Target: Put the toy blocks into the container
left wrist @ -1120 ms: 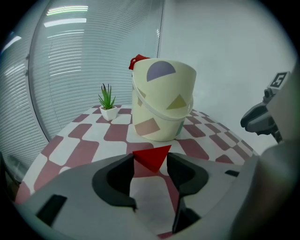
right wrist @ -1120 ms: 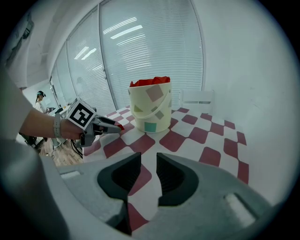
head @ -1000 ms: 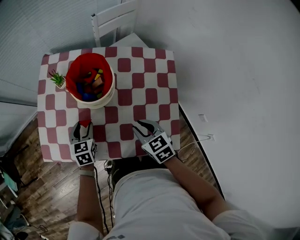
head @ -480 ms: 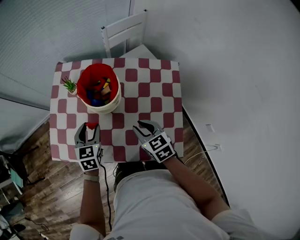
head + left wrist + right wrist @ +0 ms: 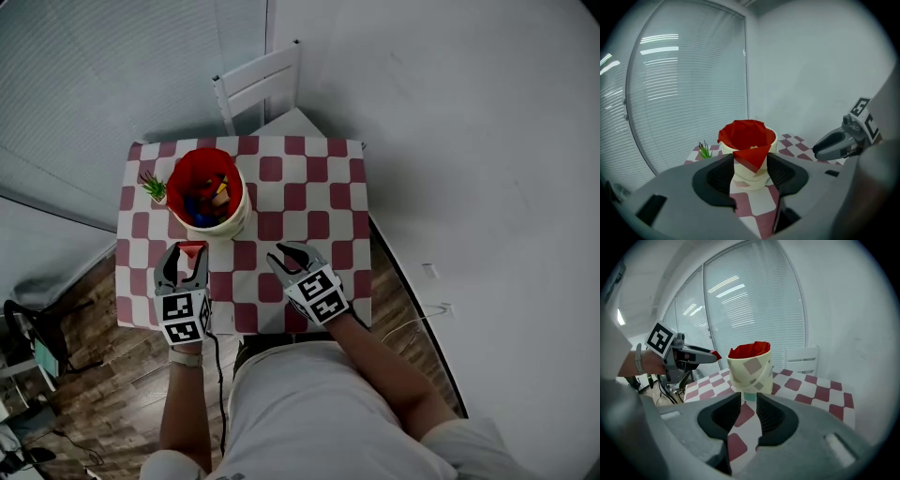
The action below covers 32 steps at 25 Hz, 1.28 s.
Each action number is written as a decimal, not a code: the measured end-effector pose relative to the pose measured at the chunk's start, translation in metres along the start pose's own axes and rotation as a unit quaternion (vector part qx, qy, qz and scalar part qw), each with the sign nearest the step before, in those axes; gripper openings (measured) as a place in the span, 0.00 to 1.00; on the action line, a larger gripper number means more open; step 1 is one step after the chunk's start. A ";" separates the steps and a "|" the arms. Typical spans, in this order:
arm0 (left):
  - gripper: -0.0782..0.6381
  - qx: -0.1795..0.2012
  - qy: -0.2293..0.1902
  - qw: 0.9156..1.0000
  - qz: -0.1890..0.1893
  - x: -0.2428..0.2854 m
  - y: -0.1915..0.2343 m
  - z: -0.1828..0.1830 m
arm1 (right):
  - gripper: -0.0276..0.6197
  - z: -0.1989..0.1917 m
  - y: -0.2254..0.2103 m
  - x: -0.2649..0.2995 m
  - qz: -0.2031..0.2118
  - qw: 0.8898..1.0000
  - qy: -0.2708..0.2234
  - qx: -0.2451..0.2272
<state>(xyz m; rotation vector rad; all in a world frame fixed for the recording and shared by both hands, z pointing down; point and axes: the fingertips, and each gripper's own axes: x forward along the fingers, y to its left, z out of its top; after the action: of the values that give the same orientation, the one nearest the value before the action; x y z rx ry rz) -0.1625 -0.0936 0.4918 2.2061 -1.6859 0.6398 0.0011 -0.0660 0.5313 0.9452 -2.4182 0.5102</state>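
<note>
one red triangular block [image 5: 751, 157] is pinched between the jaws of the left gripper [image 5: 185, 262], raised near the rim of the cream bucket [image 5: 752, 373], just short of it. other blocks [image 5: 212, 191] lie inside. the right gripper [image 5: 749, 404] has its jaws narrowly apart and empty, above the checked table [image 5: 309, 197]. a small plant [image 5: 153, 186] stands beside the bucket.

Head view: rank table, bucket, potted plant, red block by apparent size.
1. table
2. bucket
3. potted plant and red block: about alike; the block is held above the table, nearer the camera, so unranked.
</note>
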 end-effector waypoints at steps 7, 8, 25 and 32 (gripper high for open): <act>0.41 0.016 -0.008 1.000 -0.010 0.009 -0.004 0.028 | 0.18 0.006 -0.011 -0.002 -0.010 1.000 -0.012 0.015; 0.41 0.020 -0.009 1.000 -0.012 0.011 -0.005 0.032 | 0.18 0.006 -0.013 -0.002 -0.012 1.000 -0.013 0.016; 0.41 0.070 0.011 0.997 -0.025 0.057 0.001 0.047 | 0.18 0.001 -0.043 -0.017 -0.064 0.997 -0.013 0.047; 0.41 0.089 0.041 0.995 -0.030 0.073 0.000 0.037 | 0.18 -0.008 -0.047 -0.021 -0.074 0.995 -0.011 0.060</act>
<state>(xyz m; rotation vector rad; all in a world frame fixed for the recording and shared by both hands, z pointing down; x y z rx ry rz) -0.1402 -0.1723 0.4973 2.3051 -1.5706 0.8839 0.0501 -0.0837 0.5338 1.1755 -2.3352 0.5977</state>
